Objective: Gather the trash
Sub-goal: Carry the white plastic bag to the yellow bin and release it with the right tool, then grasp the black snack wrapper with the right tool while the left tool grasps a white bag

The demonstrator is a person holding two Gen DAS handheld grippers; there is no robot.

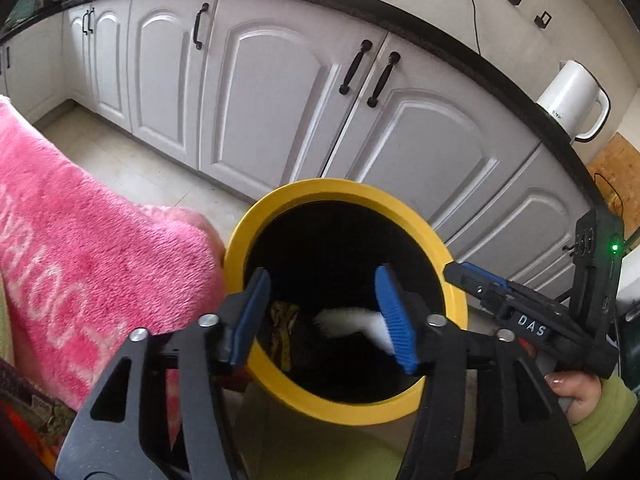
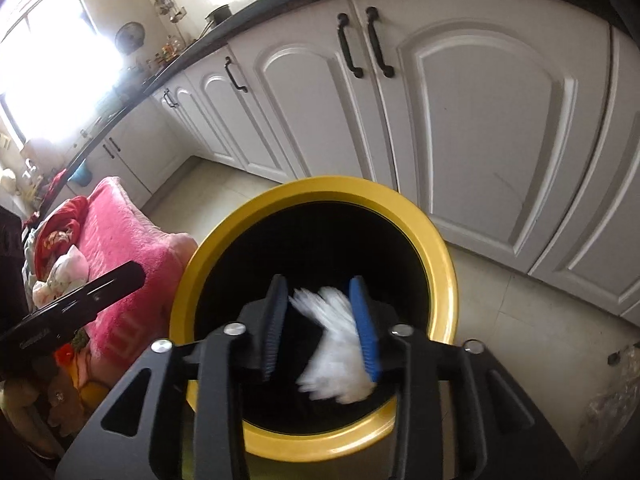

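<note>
Left wrist view: left tool (image 1: 324, 312) hangs over the bin (image 1: 404, 210), jaws well apart, pads gripping nothing.
Tissue, left view: a blurred white tissue (image 1: 348, 322) lies against the inner face of the right-hand pad, inside the bin mouth; whether it touches the pad I cannot tell.
Bin contents: something yellowish (image 1: 284, 320) shows low in the dark interior.
Right wrist view: right tool (image 2: 322, 330) is also over the bin (image 2: 438, 248), jaws partly open.
Tissue, right view: a blurred white tissue (image 2: 336, 344) sits between the pads, against the right-hand one; the left-hand pad is clear of it.
Bin: yellow rim, black inside, standing on the floor (image 2: 520, 320) before white cabinets (image 2: 500, 120).
Beside bin: pink blanket (image 1: 80, 240) touching its left side.
Surface: dark surface (image 1: 440, 44) above the cabinets carries a white kettle (image 1: 572, 100).
Hand: right hand (image 1: 576, 392), green sleeve, holds the right tool's handle.
</note>
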